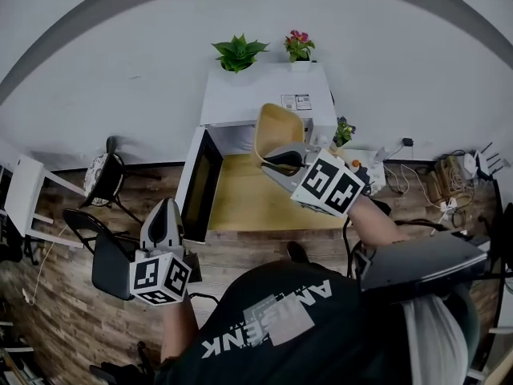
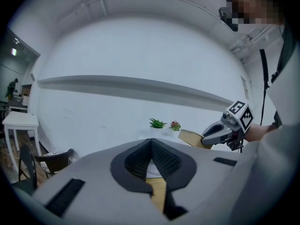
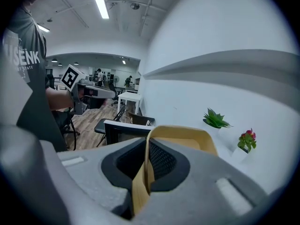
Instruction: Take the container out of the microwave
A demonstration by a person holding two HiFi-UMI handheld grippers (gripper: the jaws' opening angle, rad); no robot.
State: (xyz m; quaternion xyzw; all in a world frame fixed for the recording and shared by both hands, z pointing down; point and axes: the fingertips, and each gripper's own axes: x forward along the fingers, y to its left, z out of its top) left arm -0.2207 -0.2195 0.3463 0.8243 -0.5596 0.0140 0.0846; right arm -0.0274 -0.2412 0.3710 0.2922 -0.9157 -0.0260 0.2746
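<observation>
The tan, thin-walled container (image 1: 277, 129) hangs in the air in front of the white microwave (image 1: 264, 95), above the wooden table (image 1: 248, 203). My right gripper (image 1: 282, 160) is shut on its rim; in the right gripper view the rim (image 3: 187, 137) runs down between the pads. The microwave door (image 1: 200, 184) stands open to the left. My left gripper (image 1: 163, 215) hovers low at the left, off the table's edge, shut with nothing in it; its pads (image 2: 161, 156) meet at the tip. The left gripper view shows the container (image 2: 190, 137) and the right gripper (image 2: 211, 134) at the right.
Two potted plants (image 1: 238, 53) (image 1: 298, 46) stand on top of the microwave. Black chairs (image 1: 104, 255) (image 1: 108, 171) and a white side table (image 1: 20, 187) stand at the left on the wooden floor. Cables and small items (image 1: 445, 179) lie at the right.
</observation>
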